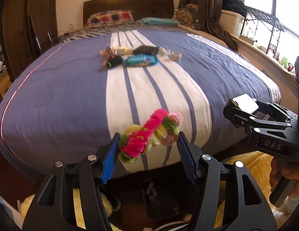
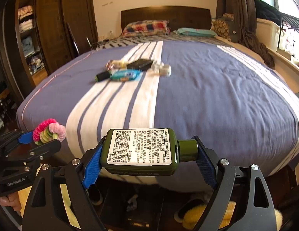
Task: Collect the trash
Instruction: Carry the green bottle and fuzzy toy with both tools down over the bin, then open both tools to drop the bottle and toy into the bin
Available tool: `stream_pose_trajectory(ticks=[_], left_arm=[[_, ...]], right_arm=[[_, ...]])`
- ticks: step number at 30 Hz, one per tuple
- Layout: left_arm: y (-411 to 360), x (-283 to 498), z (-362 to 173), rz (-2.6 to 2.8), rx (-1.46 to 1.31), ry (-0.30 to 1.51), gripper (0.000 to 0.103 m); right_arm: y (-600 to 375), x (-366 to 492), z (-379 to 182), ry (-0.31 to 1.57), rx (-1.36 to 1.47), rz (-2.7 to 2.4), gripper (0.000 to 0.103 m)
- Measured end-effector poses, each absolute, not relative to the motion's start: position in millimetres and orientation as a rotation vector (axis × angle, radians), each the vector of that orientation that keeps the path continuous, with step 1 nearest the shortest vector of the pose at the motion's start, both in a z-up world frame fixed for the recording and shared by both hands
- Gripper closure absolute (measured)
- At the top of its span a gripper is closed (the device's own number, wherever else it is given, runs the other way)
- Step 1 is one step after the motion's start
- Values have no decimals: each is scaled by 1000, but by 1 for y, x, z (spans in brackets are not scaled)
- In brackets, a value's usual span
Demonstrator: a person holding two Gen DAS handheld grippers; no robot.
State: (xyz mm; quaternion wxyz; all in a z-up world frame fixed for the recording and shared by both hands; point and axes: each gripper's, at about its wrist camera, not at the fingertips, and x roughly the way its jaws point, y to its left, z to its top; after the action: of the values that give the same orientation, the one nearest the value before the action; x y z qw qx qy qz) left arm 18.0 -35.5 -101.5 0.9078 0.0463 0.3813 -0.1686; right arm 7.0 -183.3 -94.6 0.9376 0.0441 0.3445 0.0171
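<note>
A cluster of litter lies on the bed [image 1: 53, 88] near its middle, toward the headboard [image 1: 128, 4]: a wrapper [image 1: 140, 60] in front, a small bottle [image 1: 113, 62] just left of it, a flat box [image 1: 146, 49] behind, and a cup [image 1: 176, 56] to the right. Two pillows [image 2: 146, 28] lie against the headboard. At the foot of the bed, the left gripper [image 1: 148, 144] holds a fuzzy bundle [image 1: 147, 135], and to its right the right gripper [image 2: 149, 154] holds a bottle [image 2: 139, 150] crosswise.
</note>
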Motion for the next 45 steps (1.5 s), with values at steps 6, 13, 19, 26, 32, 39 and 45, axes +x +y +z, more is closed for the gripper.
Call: stream_pose_trajectory(ticks=[6,13,19,26,32,39,45], left_arm=[[-35,8,-126,-351,104,840,47],[-37,1,-169,-365,107,945,47],[-38,0,-206,-377,97,1041,47],[-41,1,-240,-379,104,1127,47],[-41,7,-265,-402,82,1206,47],[-51,18,-280,-427,87,1272,45],[-53,24,-285,-429,92,1305,38]], right_arm=[[-179,-6,-122,764,89,38,18],[-174,-12,-149,831,86,44,18],[-172,-11,-174,894,97,41,18],[-172,-7,-204,977,128,49,18],[-171,-1,-225,1044,150,51,18],[-172,11,-245,1116,184,61,18],[-171,21,-258,1159,192,78,18]])
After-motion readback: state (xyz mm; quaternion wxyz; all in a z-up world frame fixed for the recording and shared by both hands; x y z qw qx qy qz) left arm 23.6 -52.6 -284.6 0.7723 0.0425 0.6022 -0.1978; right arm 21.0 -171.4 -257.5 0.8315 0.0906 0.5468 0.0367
